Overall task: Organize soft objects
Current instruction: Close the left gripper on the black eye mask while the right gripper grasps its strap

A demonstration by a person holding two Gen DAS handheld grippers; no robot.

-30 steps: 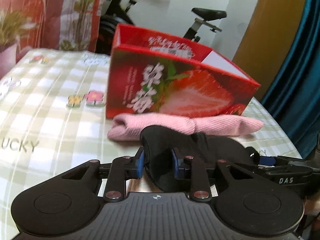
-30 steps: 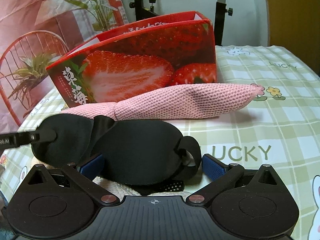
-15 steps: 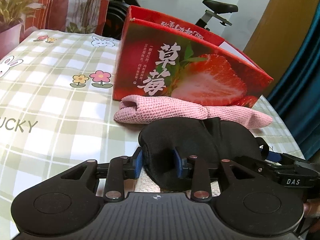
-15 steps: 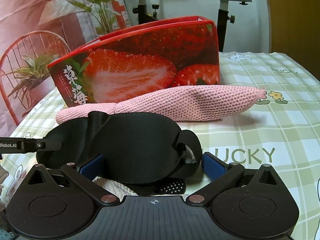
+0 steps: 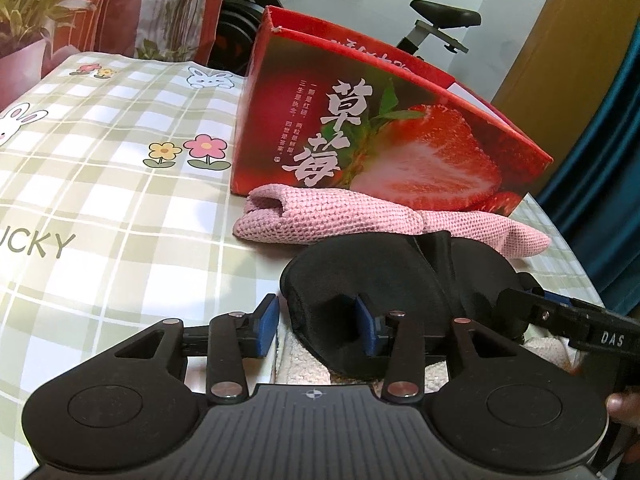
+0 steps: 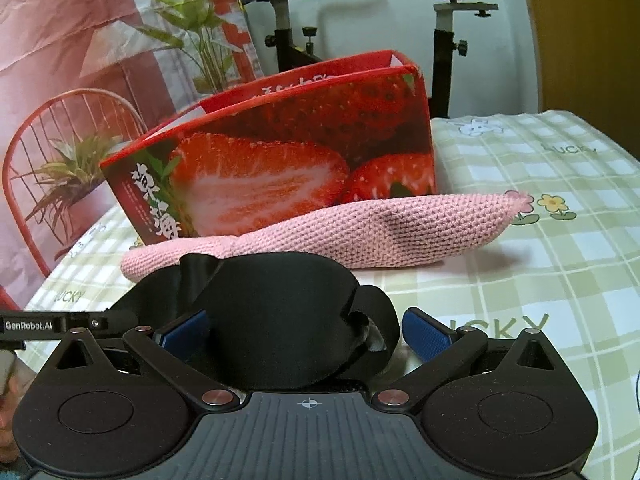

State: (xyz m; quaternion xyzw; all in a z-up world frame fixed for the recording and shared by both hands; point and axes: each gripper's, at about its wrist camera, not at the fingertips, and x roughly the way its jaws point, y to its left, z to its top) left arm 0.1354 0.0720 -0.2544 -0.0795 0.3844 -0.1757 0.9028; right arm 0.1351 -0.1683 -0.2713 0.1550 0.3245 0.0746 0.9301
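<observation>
Beyond the strawberry box [image 6: 280, 176], red chair [image 6: 60, 152]

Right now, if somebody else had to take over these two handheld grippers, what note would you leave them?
Left gripper: jaws have just been opening and are off the black sleep mask, whose end still sits between them.
Right gripper: open wide, the mask's other end between its fingers, not pinched.
The mask rests on a white towel. A rolled pink cloth lies against the strawberry box.
Done: mask set down. Left: nothing visibly boxed yet; the box's inside is hidden.
</observation>
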